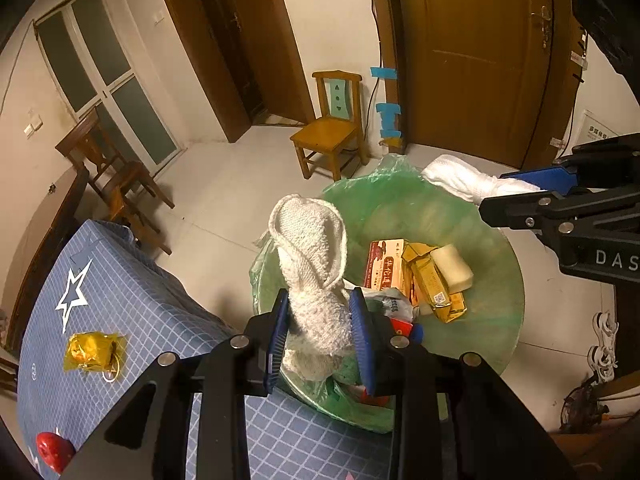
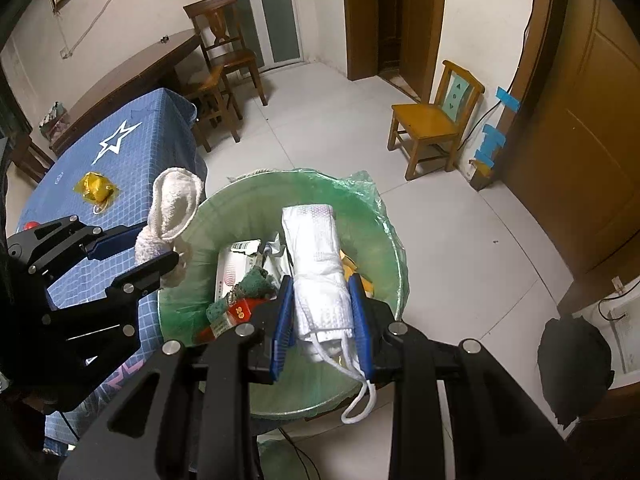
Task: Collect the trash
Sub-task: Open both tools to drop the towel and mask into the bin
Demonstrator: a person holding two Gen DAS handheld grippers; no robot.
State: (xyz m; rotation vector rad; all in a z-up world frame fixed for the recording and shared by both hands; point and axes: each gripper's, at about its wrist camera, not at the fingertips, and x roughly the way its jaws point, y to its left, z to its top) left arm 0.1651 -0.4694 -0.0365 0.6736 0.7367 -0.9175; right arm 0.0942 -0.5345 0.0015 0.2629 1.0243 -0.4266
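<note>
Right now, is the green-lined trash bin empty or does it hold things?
It holds things: the green-lined trash bin contains a red-and-white carton and gold wrappers.

Both grippers (image 1: 320,336) (image 2: 322,320) clamped, angled downward

Home: wooden chair (image 1: 332,120), doors (image 1: 480,52).

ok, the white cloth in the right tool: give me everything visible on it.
The folded white waffle-textured cloth looks like soft woven fabric, rolled into a long bundle and cinched partway along. A white cord loop dangles from its near end. The right tool is shut on it, a blue pad pressing each side. The bundle points away from the camera, hanging above the green-lined trash bin, over the trash inside. From the left wrist view it sticks out sideways from the tool, above the bin's far rim.
</note>
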